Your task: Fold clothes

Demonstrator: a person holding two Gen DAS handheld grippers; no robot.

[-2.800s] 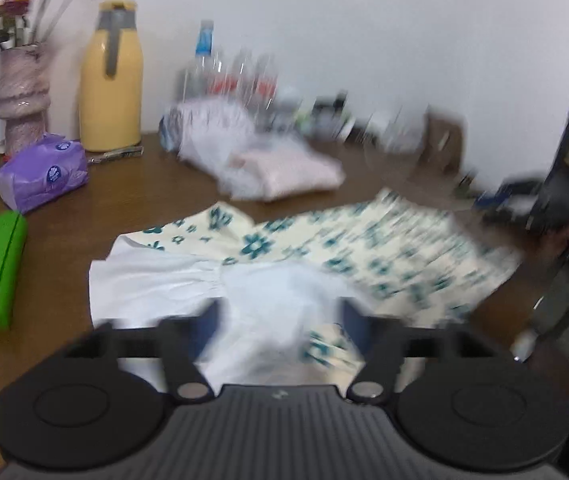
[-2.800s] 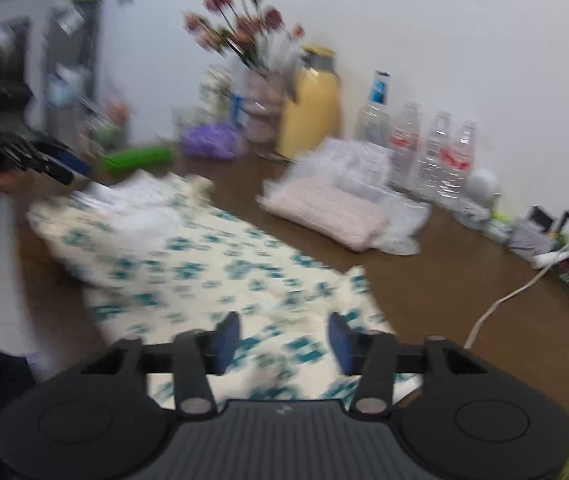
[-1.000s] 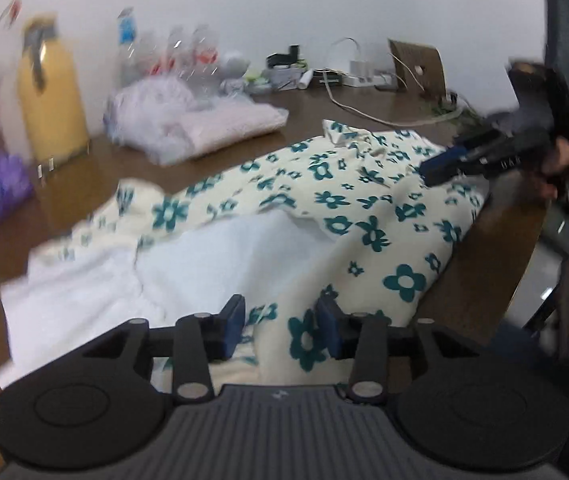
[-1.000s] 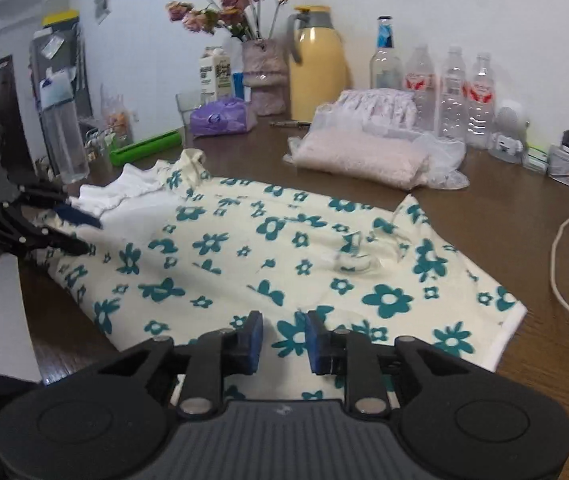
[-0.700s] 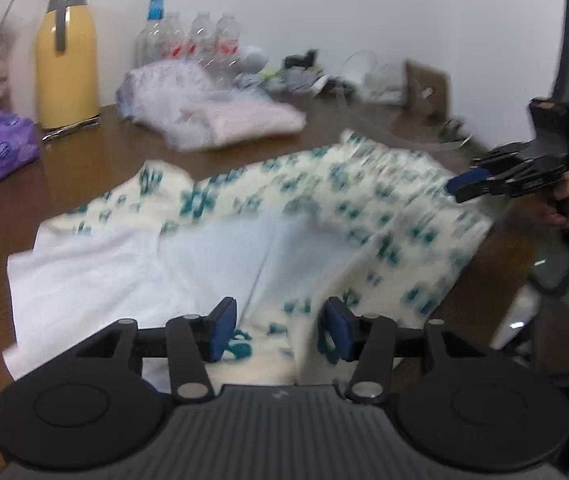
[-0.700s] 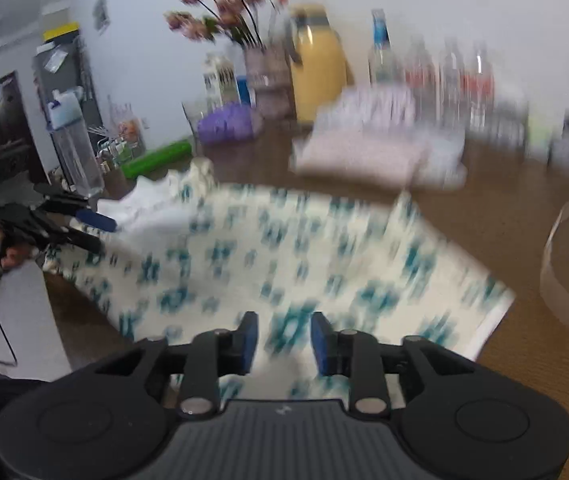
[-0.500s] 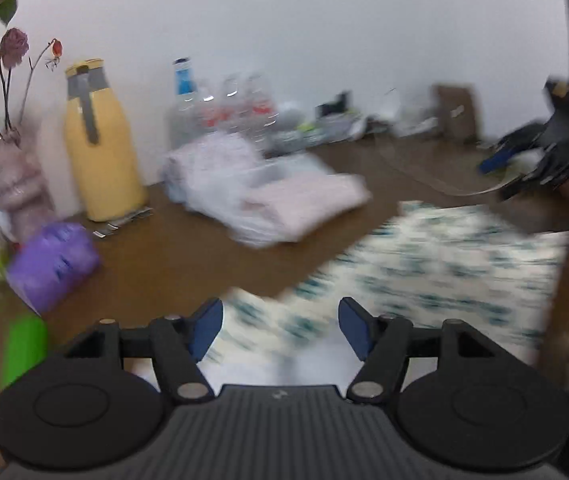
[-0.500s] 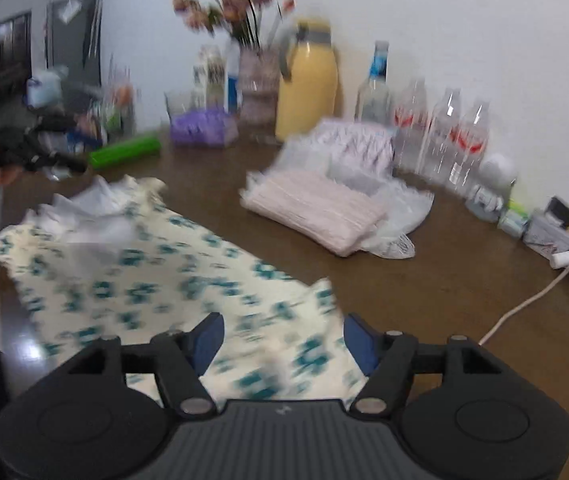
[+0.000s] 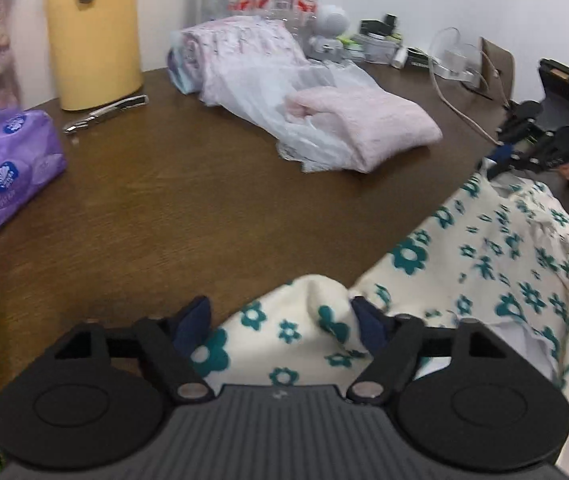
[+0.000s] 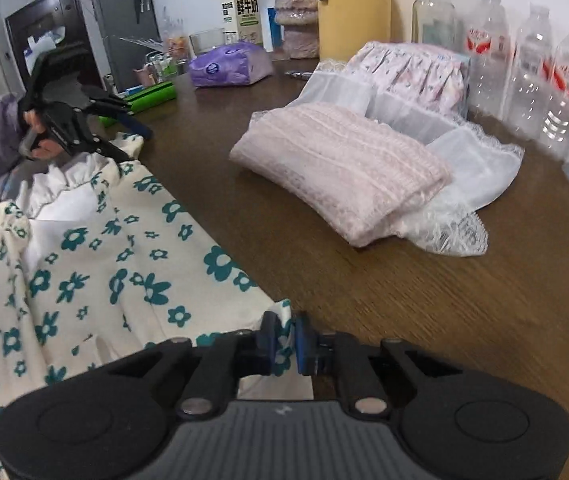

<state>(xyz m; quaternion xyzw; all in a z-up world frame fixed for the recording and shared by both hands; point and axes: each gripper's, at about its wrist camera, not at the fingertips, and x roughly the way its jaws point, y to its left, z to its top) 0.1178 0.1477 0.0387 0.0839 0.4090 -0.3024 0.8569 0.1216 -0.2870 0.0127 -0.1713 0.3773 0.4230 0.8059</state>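
While the right hand-held gripper [image 10: 283, 343] pinches the floral garment [image 10: 96, 276], the left hand-held gripper [image 9: 282, 322] gapes over the wooden table [image 9: 172, 216].

A home, lived-in. I'm at a brown wooden table [image 10: 424, 280] against a white wall. Along the back stand a yellow thermos jug [image 10: 354, 4], a milk carton [image 10: 244, 10], a vase [image 10: 296, 26] and a row of water bottles [image 10: 532, 68]. A purple tissue pack [image 9: 4, 172] lies to my left; folded pink laundry [image 10: 340, 168] in a plastic bag lies mid-table. A dark door [image 10: 50, 36] and a grey fridge [image 10: 124, 16] stand beyond the far end.
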